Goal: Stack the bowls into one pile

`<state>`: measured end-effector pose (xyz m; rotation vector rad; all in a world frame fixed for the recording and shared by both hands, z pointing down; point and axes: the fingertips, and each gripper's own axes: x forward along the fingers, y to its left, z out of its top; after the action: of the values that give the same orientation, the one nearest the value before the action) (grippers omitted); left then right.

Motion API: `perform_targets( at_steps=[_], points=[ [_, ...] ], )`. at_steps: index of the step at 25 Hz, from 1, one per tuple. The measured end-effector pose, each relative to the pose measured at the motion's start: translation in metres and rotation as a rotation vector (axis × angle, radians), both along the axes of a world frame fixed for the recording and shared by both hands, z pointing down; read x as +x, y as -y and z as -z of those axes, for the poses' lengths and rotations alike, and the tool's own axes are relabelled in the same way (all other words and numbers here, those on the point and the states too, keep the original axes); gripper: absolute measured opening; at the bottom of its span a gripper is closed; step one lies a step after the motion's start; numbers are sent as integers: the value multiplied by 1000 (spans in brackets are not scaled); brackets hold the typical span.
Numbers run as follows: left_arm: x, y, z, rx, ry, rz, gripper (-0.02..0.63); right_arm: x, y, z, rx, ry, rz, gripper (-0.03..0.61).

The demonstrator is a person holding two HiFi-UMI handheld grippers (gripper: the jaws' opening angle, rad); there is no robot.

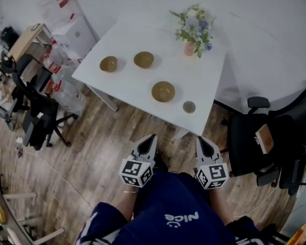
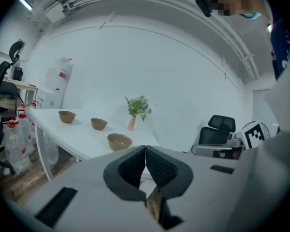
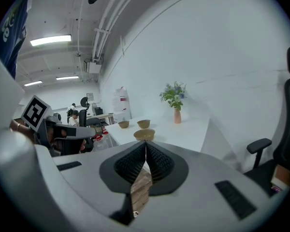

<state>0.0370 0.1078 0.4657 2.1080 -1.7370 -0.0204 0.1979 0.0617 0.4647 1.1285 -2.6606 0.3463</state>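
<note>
Both pairs of jaws are pressed together with nothing between them: the left gripper [image 1: 151, 138] and the right gripper [image 1: 200, 140] are side by side over the wooden floor [image 1: 92, 152], short of the near edge of the white table [image 1: 137, 88]. On it three brown bowls stand apart, none stacked: the nearest bowl [image 1: 163, 91] towards the front, the middle bowl [image 1: 144, 59] and the far-left bowl [image 1: 108, 64] behind it, with a small grey round object [image 1: 189, 106] near the front edge and a pink vase of flowers [image 1: 189, 48] at the back
</note>
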Motion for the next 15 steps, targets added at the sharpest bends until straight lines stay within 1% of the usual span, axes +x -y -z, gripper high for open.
perform_targets(
  at_steps=[9, 12, 15],
  points=[
    [-65, 72, -6, -6, 19, -46, 18, -52, 62, -1, 7, -37, -71, 23],
    [-86, 87, -8, -13, 53, -68, 18, -73, 79, -1, 11, -39, -100, 23],
    [-110, 98, -9, -15, 41, -81, 18, -96, 91, 2, 21, -41, -110, 23]
  ],
)
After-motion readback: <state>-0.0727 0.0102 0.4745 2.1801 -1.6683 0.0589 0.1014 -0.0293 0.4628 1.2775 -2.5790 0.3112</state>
